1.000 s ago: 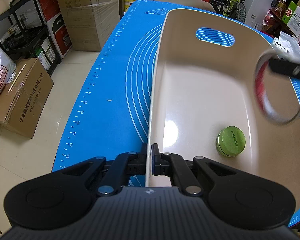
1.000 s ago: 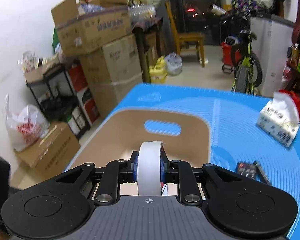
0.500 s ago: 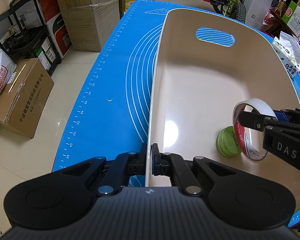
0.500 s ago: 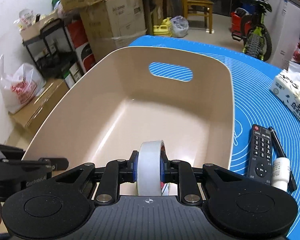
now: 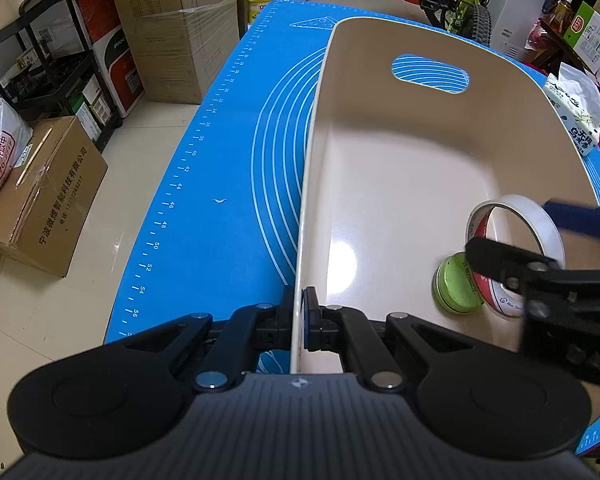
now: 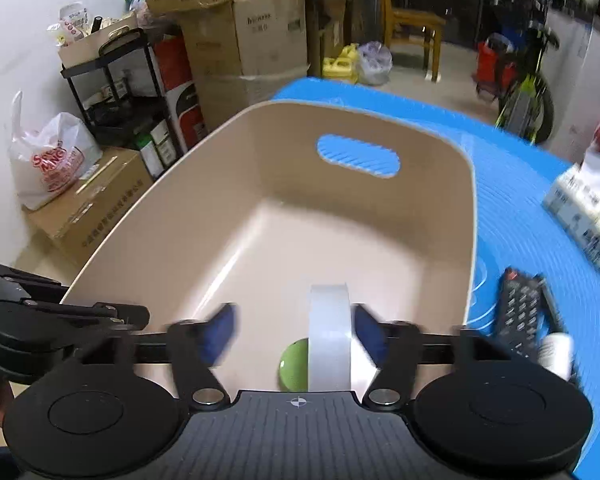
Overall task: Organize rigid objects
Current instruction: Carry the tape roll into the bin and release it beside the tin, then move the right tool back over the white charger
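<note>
Tape roll [image 6: 329,332]: white, standing on edge, sits between the right gripper's fingers down inside the bin, right next to the green tin, looks like it overlaps it from both views
Right gripper [image 6: 296,330]: jaws opening right now, blue pads spread to either side of the tape roll with a clear gap on the left, the right pad is very close so can't say if it touches; blurry in this shot
Left gripper [image 5: 299,322]: pinched tight on the bin's near left wall, one finger outside, one inside
Bin [image 5: 380,152]: beige plastic tub with an oval handle cutout in the far wall, sitting on the blue mat
Green tin [image 5: 454,288]: small round one, lying on the bin floor near the right corner closest to the cameras
Blue mat [image 5: 236,168]: covers the table, ruler marks down its left edge, curved white lines under the bin
Remote [image 6: 526,312]: black, on the mat just outside the bin's right wall, with a small white bottle [image 6: 556,354] beside it
Tissue pack [image 5: 576,120]: on the mat past the bin's right side
Background: cardboard boxes [image 5: 176,28], a black shelf, a bike, pretty cluttered room
</note>
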